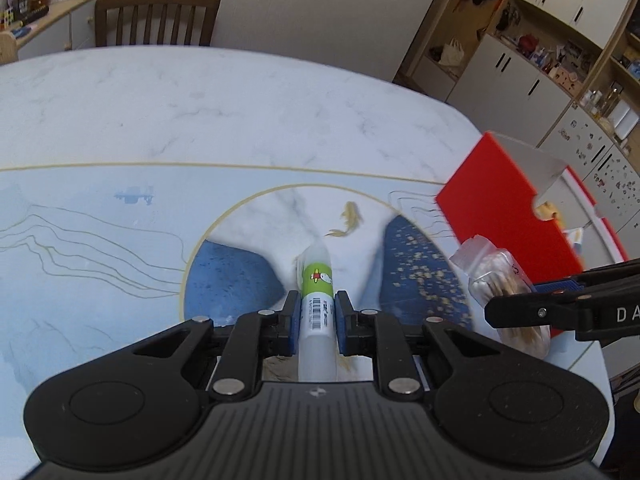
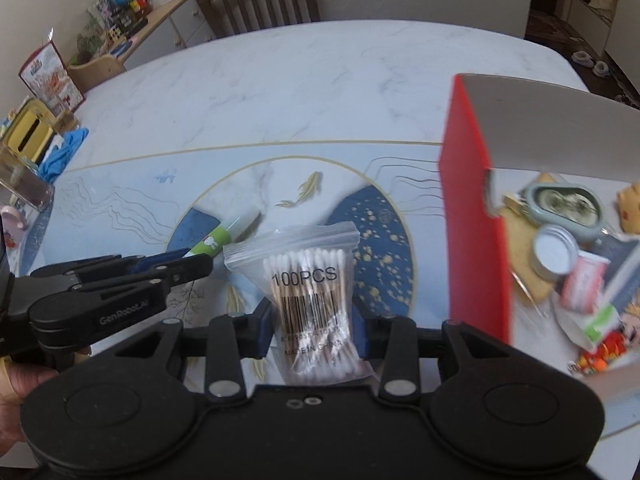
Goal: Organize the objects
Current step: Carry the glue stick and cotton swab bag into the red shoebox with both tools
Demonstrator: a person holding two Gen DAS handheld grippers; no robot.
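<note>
My left gripper (image 1: pixel 317 312) is shut on a white tube with a green label (image 1: pixel 317 280) and holds it above the table; the tube also shows in the right wrist view (image 2: pixel 212 242). My right gripper (image 2: pixel 313 324) is shut on a clear zip bag of cotton swabs (image 2: pixel 310 280) marked 100PCS; the bag also shows in the left wrist view (image 1: pixel 496 276). A red box (image 2: pixel 474 232) with white inner walls stands open just right of the bag and holds several small items. In the left wrist view the box (image 1: pixel 500 220) is at the right.
The marble table (image 2: pixel 280 80) has a blue and gold printed mat (image 2: pixel 380 240). Inside the box lie a round tin lid (image 2: pixel 556 252), a grey oval case (image 2: pixel 564 204) and a pink tube (image 2: pixel 582 284). A wooden chair (image 1: pixel 156 20) stands beyond the far edge. Clutter sits at the left edge (image 2: pixel 36 148).
</note>
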